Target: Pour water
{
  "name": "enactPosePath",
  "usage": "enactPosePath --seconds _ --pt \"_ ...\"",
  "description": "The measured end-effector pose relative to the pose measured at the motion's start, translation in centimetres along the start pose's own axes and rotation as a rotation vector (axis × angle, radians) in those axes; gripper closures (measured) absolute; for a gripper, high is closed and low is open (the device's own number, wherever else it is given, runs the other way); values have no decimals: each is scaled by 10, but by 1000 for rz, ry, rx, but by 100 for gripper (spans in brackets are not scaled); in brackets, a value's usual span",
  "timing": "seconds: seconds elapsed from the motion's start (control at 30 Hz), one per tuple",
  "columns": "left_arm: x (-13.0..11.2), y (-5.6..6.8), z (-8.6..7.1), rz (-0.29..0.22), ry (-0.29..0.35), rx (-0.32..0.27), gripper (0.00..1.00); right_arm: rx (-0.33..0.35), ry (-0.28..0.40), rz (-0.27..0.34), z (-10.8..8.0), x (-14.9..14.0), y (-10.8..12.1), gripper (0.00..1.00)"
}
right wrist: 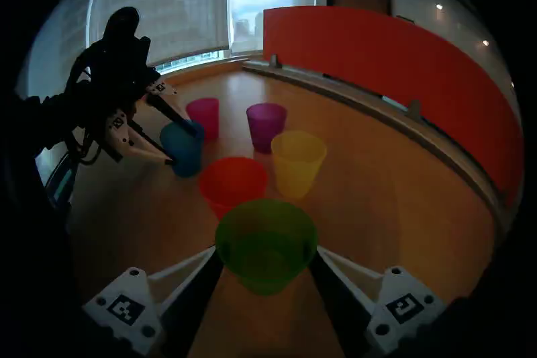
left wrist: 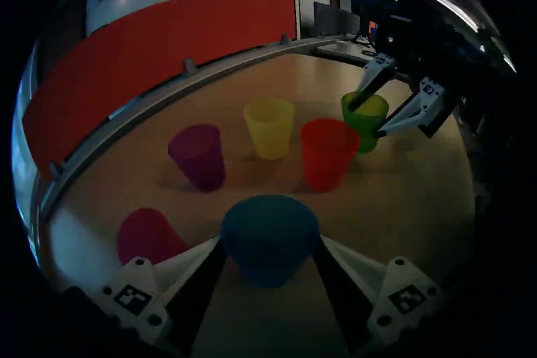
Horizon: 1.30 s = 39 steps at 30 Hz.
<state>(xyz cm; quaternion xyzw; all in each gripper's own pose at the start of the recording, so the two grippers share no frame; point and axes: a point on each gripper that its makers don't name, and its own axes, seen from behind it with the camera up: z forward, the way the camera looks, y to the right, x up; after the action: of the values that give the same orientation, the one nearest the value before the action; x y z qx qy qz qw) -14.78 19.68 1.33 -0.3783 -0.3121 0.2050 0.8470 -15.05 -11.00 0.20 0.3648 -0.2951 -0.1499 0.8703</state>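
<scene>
Cups in six colours sit clustered on the wooden bench (left wrist: pixel 403 197), and you hold one in each tool. Your left gripper (left wrist: pixel 270 250) has its fingers (left wrist: pixel 176 261) closed against the two sides of the blue cup (left wrist: pixel 270 230), which sits upright between them with its mouth facing up. Your right gripper (right wrist: pixel 266 250) likewise clamps the green cup (right wrist: pixel 265 274), one finger on each flank, with the cup upright.

In the left gripper view the pink cup (left wrist: pixel 144 237) stands just beside your left finger. The purple cup (left wrist: pixel 198 156), yellow cup (left wrist: pixel 269 128) and red cup (left wrist: pixel 327 153) form a row farther out. The green cup is just behind the red one, with the right gripper's fingers on either side of it. In the right gripper view the red cup is the nearest beyond the green one. The blue cup is near the pink one at the far left.

The green cup's wall is translucent, and a darker band shows low inside it. That band may be liquid, but the light is too dim to be sure. The blue cup's inside is dark, so you cannot tell what it holds. The red and yellow cups look empty as far as their mouths show. A long red panel (left wrist: pixel 168 42) runs along the far edge of the bench.
</scene>
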Motion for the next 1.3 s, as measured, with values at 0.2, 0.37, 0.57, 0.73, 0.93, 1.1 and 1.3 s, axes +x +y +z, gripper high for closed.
enactPosePath --seconds 0.2,0.37,0.57,0.73,0.93,1.1,1.3 --pt "-6 -1 -5 -6 -5 -5 14 -6 -18 -10 3 -8 -1 12" --pt "-9 -2 -6 -14 -5 -8 14 -9 -28 -19 5 -14 -2 12" --pt "-13 -2 -7 -20 -17 -13 14 -15 -30 -27 7 -16 -2 12" --pt "-21 -1 -5 -30 -51 -19 13 -18 -30 -22 7 -18 -1 12" --pt "-27 -1 -3 -27 -75 -13 8 -24 -27 -21 5 -20 -1 8" --pt "-33 -1 -5 -28 -99 -6 2 -26 -24 2 0 -20 0 2" --pt "-40 -5 -15 -47 -106 23 2 -45 -25 13 -9 -28 1 0"
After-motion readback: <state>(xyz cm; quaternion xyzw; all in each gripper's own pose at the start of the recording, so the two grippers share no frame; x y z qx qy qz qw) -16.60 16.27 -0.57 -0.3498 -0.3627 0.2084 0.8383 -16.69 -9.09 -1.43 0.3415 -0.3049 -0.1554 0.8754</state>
